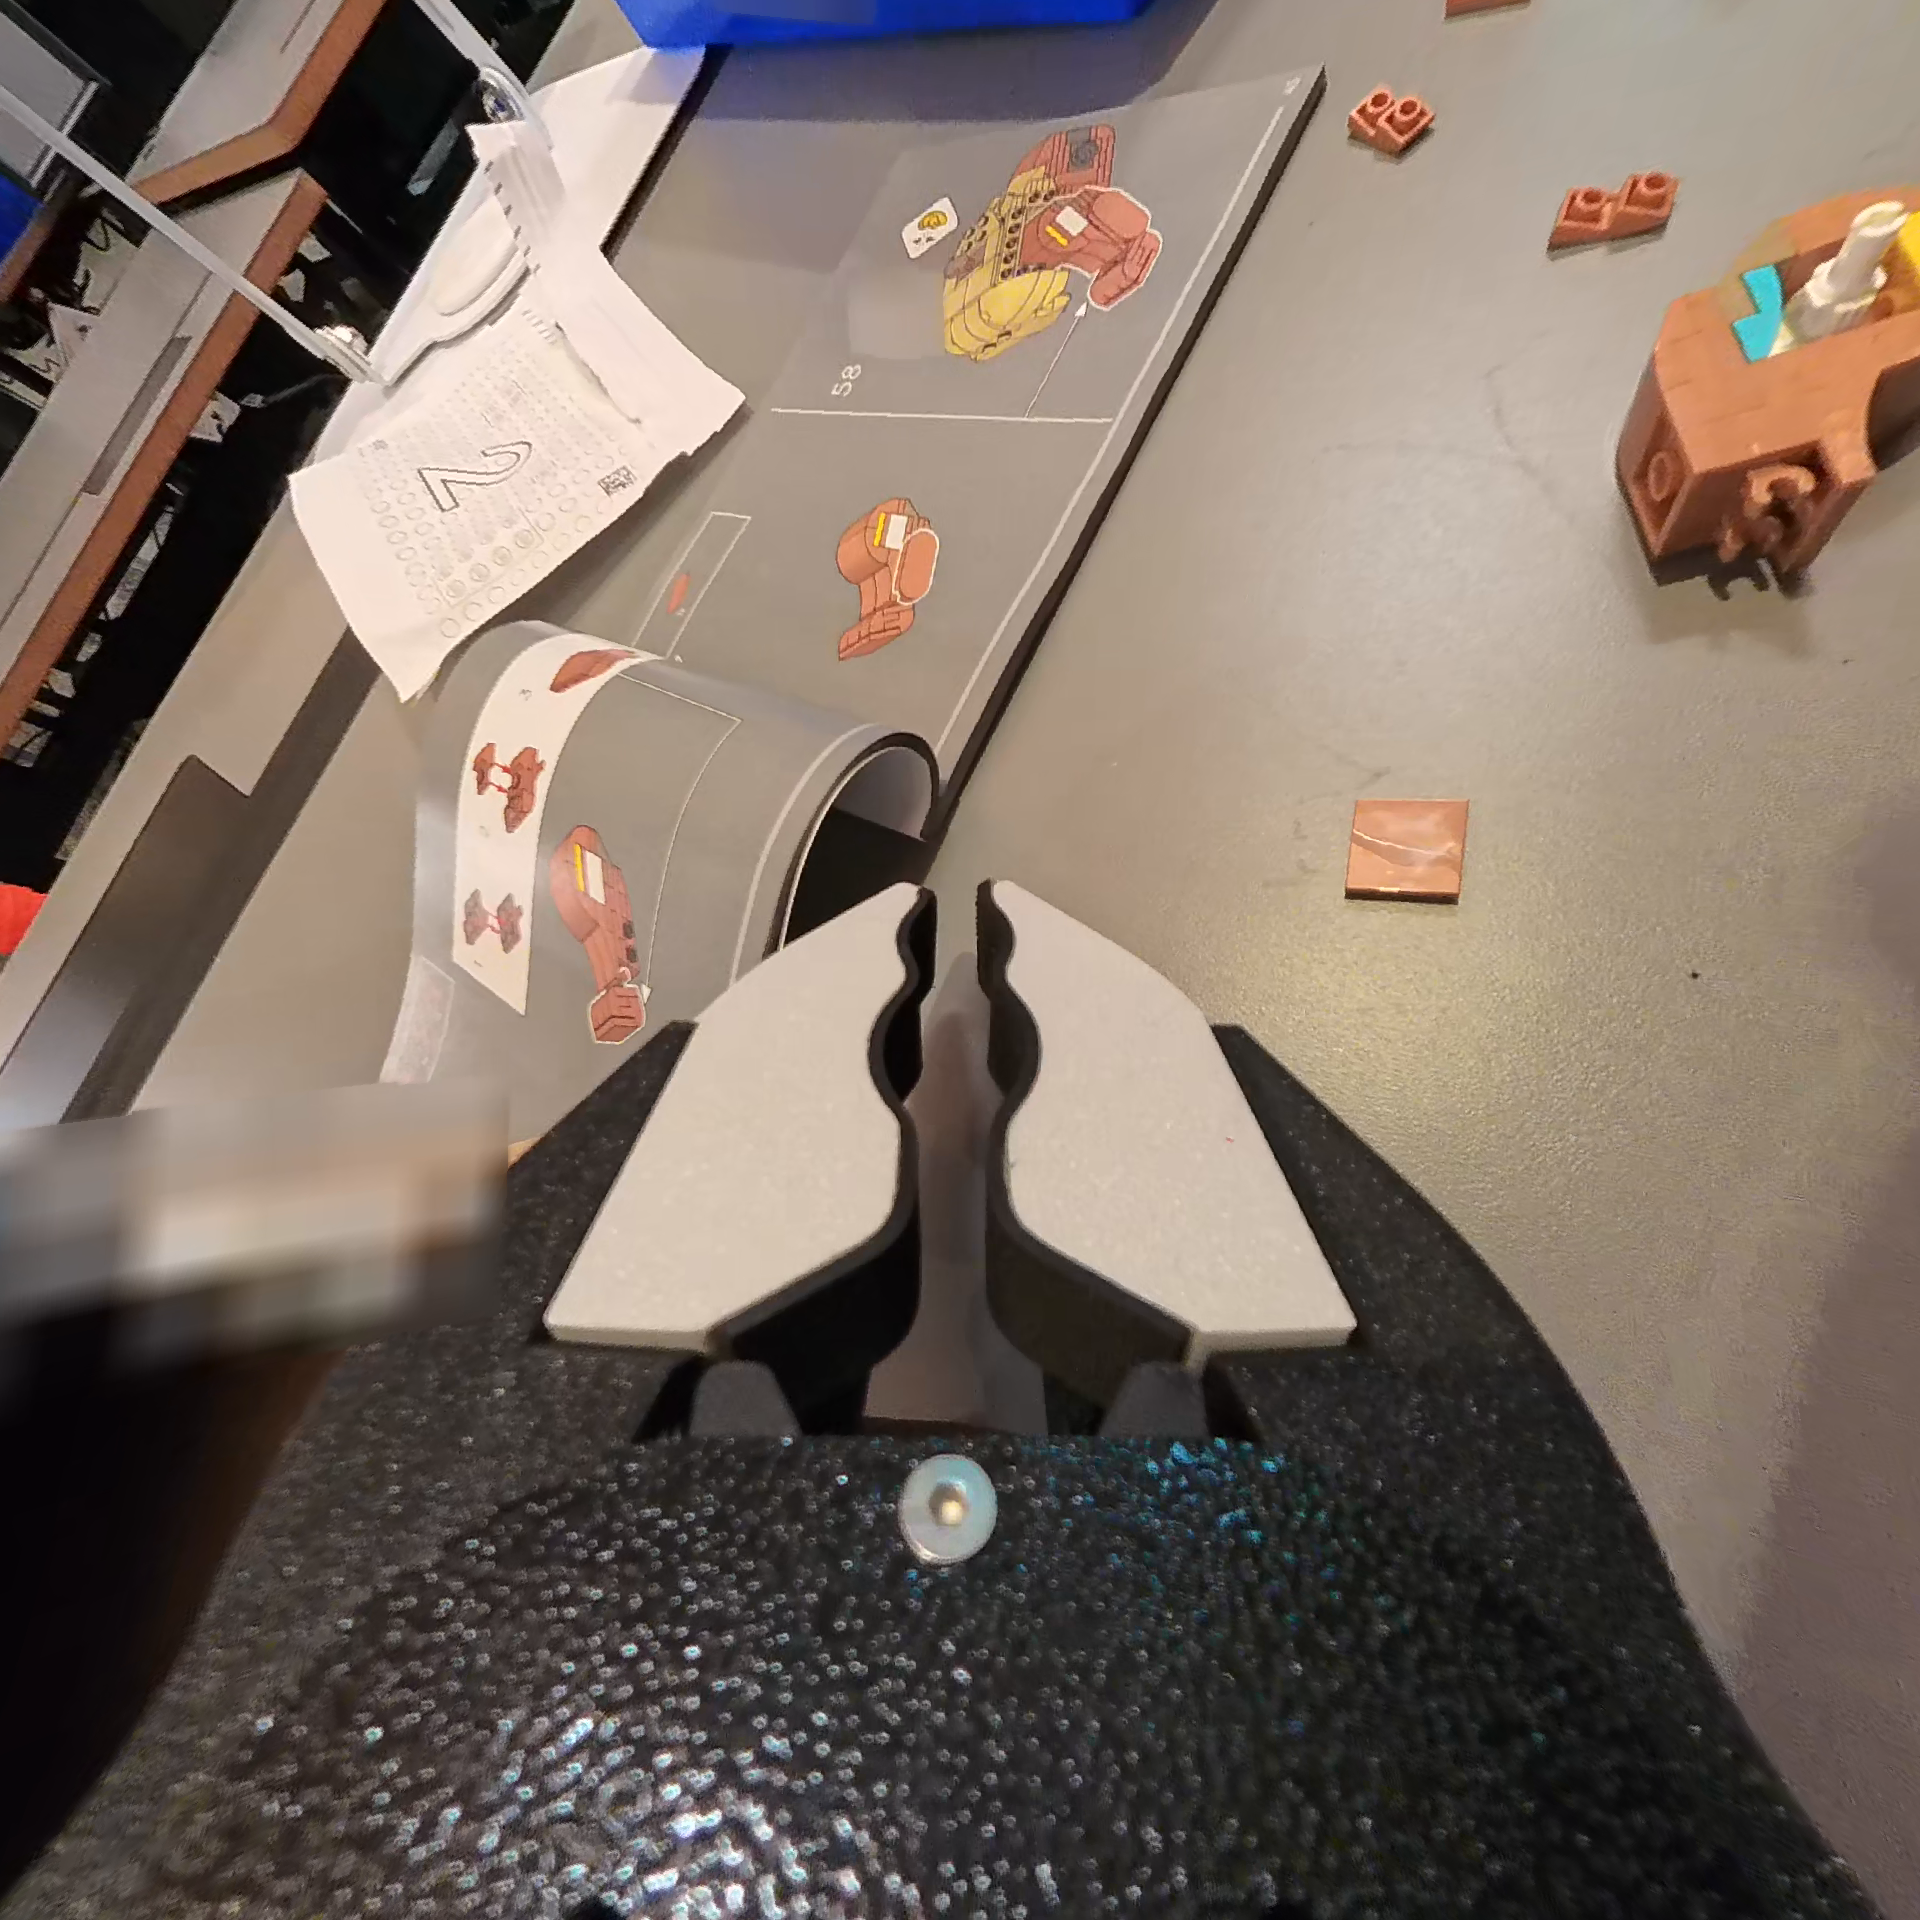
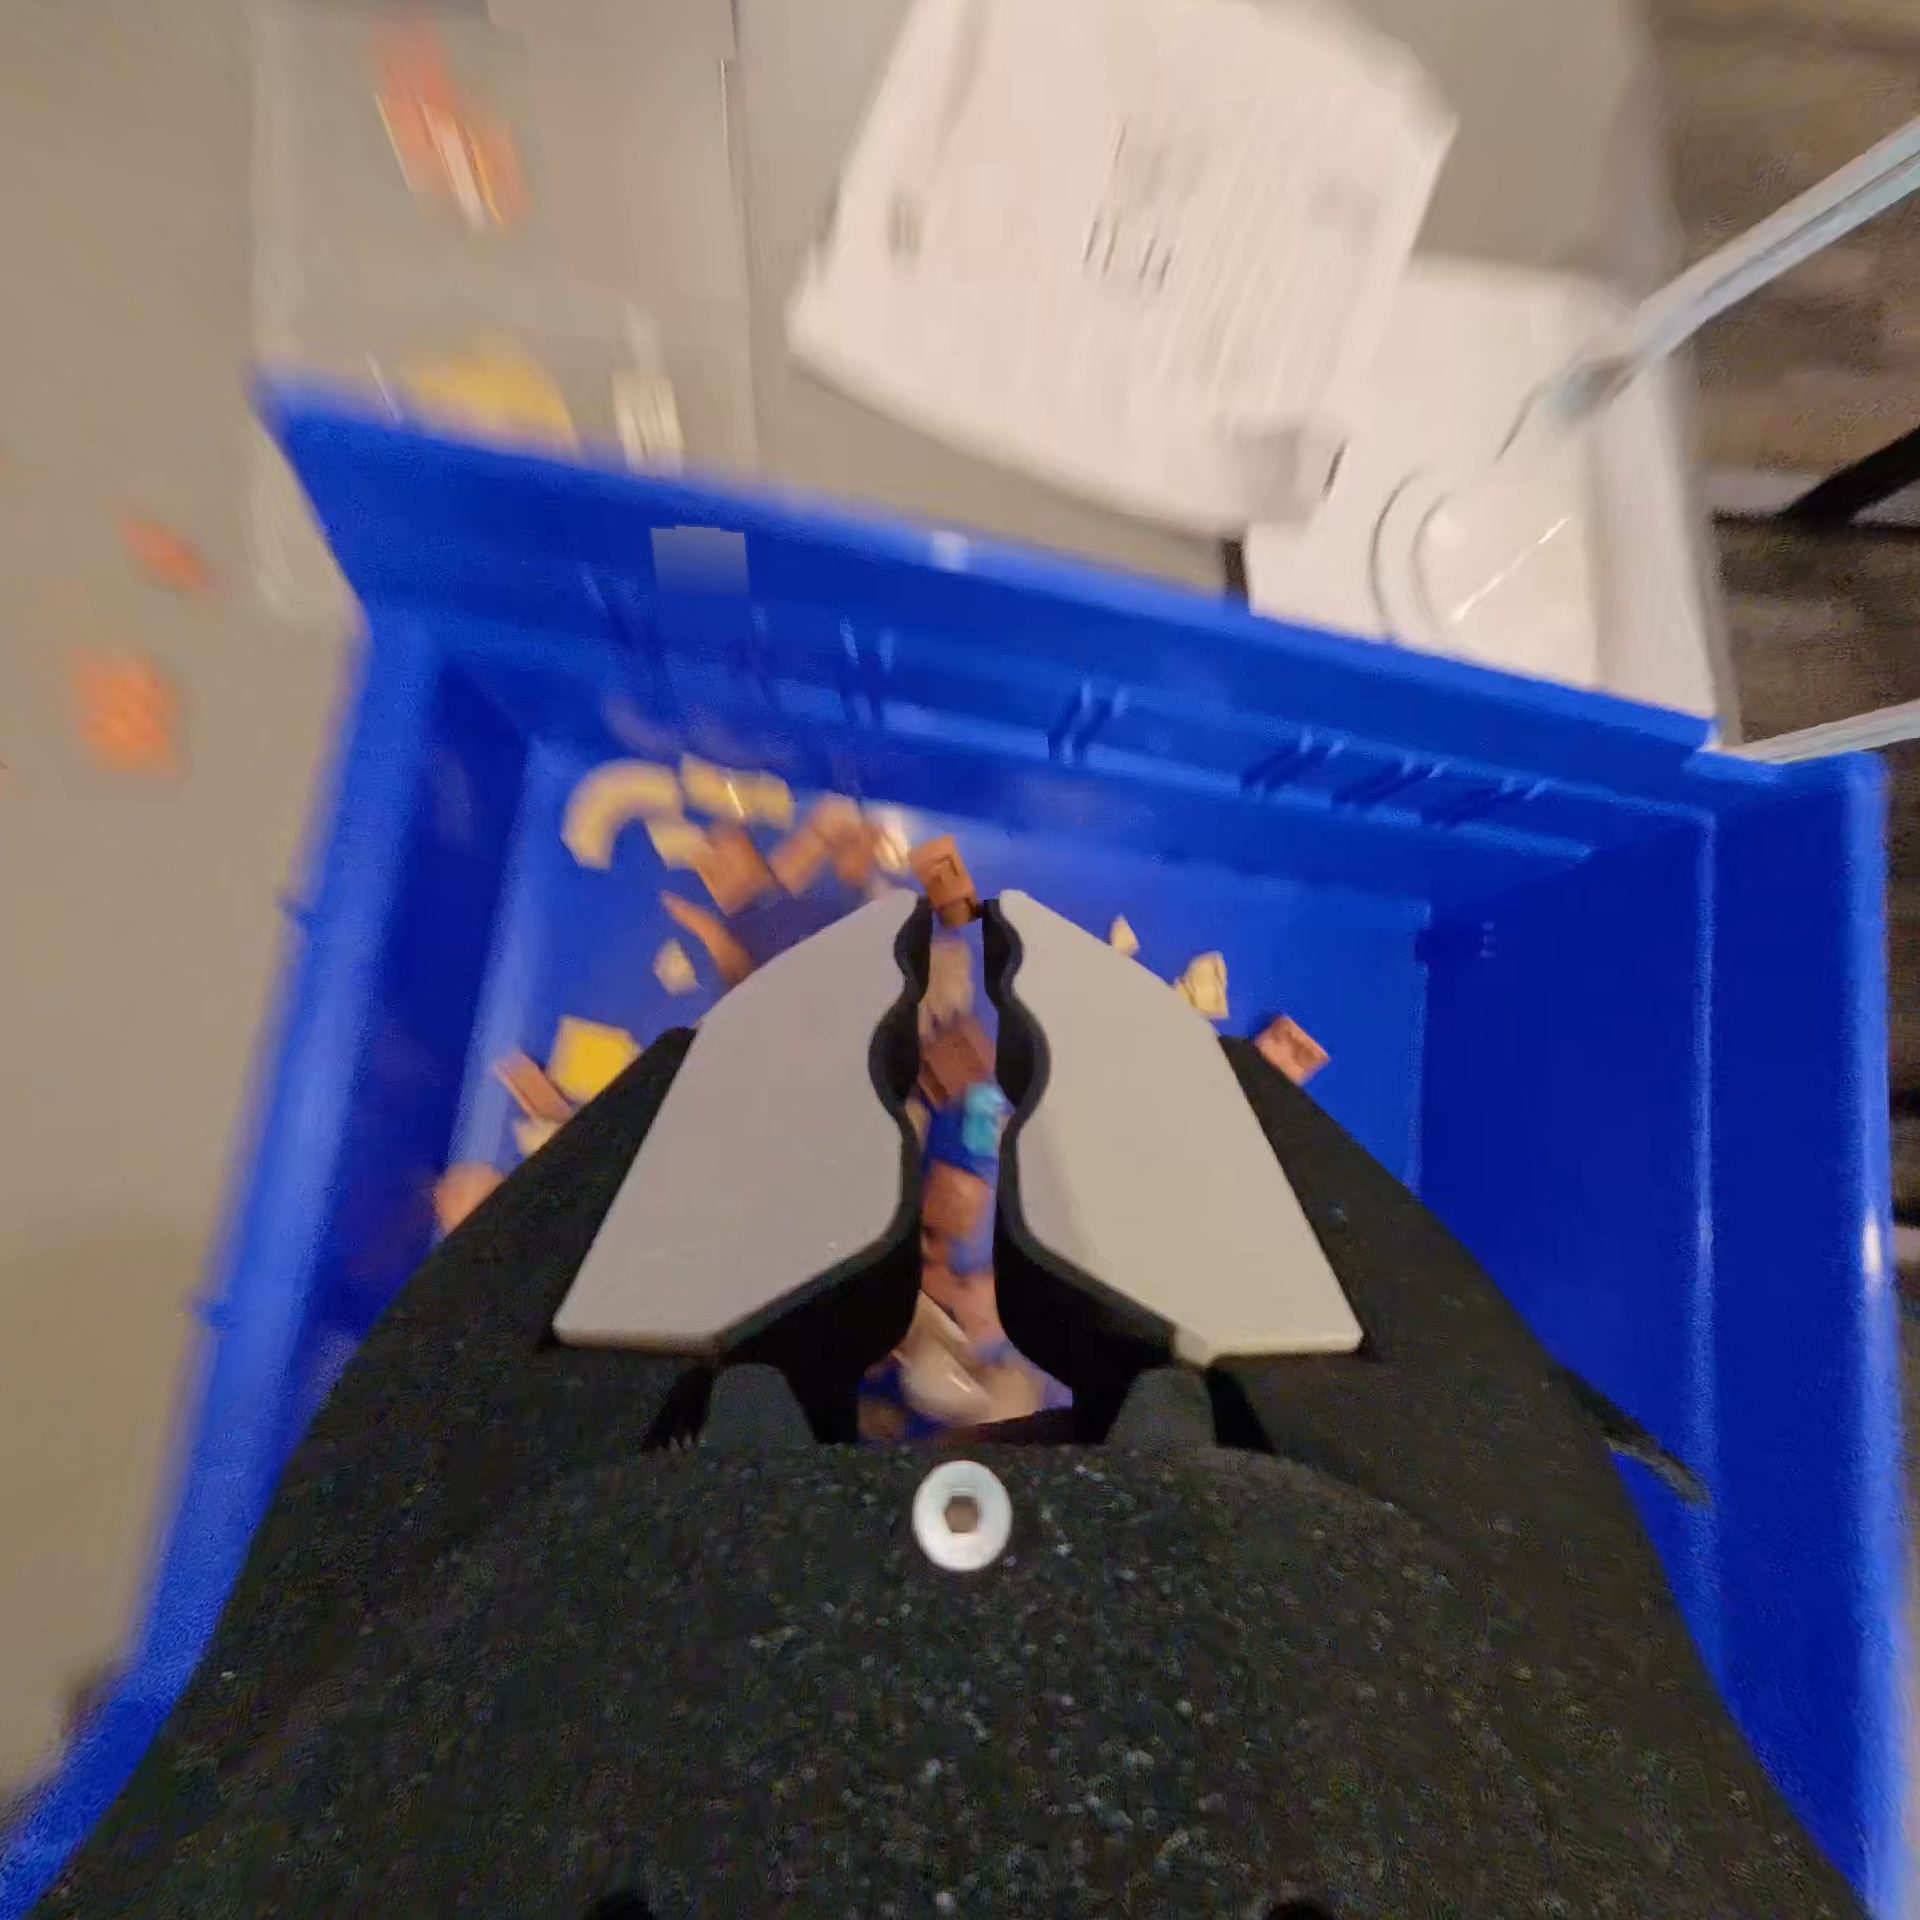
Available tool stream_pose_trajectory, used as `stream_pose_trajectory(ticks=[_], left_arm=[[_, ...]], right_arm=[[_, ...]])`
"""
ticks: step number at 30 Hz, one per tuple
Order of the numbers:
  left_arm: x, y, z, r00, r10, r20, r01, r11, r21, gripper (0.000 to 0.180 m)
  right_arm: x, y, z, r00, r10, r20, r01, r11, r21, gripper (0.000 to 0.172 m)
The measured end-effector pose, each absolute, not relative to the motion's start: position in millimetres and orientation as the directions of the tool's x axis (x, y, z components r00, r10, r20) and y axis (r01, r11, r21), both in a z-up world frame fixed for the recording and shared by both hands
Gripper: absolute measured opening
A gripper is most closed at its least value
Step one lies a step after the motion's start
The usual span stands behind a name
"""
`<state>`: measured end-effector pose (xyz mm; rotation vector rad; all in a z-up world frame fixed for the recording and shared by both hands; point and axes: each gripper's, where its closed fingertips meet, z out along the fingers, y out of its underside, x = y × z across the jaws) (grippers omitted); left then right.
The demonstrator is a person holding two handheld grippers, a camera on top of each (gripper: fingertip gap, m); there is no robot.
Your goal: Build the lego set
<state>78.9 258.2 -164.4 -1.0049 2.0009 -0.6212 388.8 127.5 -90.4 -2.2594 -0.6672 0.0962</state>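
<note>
Brown brick (image 2: 943,881) in right hand-held gripper (image 2: 956,906)

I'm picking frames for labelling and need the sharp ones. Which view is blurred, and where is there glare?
Right wrist view: heavy motion blur over the blue bin and the white papers; only the right gripper and the small brown piece in its jaws are crisp. Left wrist view: sharp, with glare on the brown square tile.

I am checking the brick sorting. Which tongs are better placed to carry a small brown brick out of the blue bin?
Right tongs: they likely grip a small brown brick at their tips over the blue bin. Left tongs hover empty over the grey table.
</note>
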Motion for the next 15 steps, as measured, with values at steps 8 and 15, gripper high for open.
stream_pose_trajectory(ticks=[8, 15], left_arm=[[78.2, 258.2, -164.2, -0.356, -0.805, -0.474, -0.421, 0.591, -0.688, 0.005], [75.5, 265.1, -165.4, -0.313, -0.807, -0.501, -0.452, 0.590, -0.669, 0.000]], right_arm=[[306.6, 97.5, 41.2, 0.865, 0.422, -0.272, -0.279, -0.048, -0.959, 0.009], [249.0, 93.5, 65.3, 0.673, 0.555, -0.489, -0.625, 0.073, -0.777, 0.008]])
